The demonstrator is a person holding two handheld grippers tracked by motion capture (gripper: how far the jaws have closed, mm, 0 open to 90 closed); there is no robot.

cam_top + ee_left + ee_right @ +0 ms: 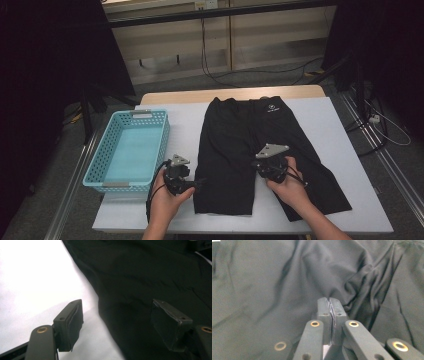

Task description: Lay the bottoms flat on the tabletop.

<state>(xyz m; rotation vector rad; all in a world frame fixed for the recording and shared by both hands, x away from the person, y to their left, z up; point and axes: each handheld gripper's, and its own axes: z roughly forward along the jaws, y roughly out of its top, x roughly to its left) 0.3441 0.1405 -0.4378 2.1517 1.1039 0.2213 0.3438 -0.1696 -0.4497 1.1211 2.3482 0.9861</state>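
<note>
One white table (330,125), dark curtained room.

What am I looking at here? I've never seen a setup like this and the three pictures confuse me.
There is no robot: a person sits at a table and holds a hand-held two-jaw gripper in each hand.

The high view comes from a fixed camera above, looking down on the white-topped table. On it lie a pair of black fabric shorts, spread flat, and at the left a light blue perforated plastic basket with nothing visible inside.

The other two pictures come from cameras riding on the grippers, looking along their black jaws.

The left gripper is open, its jaws straddling the edge of the shorts, with nothing held. The right gripper has its jaws pressed together over the dark cloth; wrinkles run toward them, but I cannot tell for sure that cloth is pinched.
</note>
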